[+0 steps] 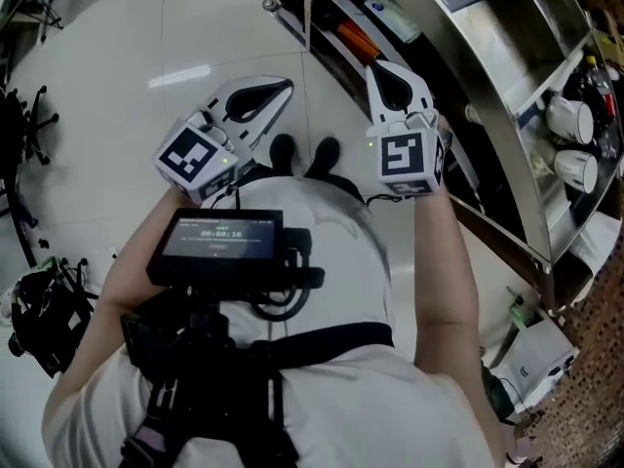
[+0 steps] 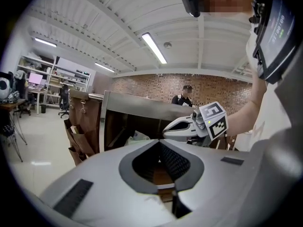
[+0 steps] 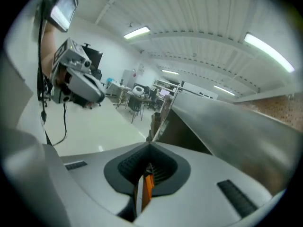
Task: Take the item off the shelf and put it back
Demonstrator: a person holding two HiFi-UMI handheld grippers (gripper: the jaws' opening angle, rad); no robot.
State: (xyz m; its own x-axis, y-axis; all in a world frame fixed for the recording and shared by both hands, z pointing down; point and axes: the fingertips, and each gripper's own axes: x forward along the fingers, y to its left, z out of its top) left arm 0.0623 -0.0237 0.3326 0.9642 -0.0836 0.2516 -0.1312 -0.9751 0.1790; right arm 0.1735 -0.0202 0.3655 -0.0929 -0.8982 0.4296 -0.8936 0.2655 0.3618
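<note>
Black chest-mounted screen (image 1: 220,238) nearest. Forearms raised, elbows bent. Left tool (image 1: 283,91): smooth grey plastic, ribbed black pads, closed, empty. Right tool (image 1: 378,70) closed too, pointing at flat orange item (image 1: 354,38) lying on low steel shelf (image 1: 507,52).

The person is holding both tools out in front, tips closed. The left tool (image 1: 283,88) is angling toward the right tool (image 1: 376,68), which is pointing at the metal shelf (image 1: 492,61). Two white cups (image 1: 571,121) are sitting near the shelf's right edge, and an orange item (image 1: 356,39) is lying by its lower edge.
</note>
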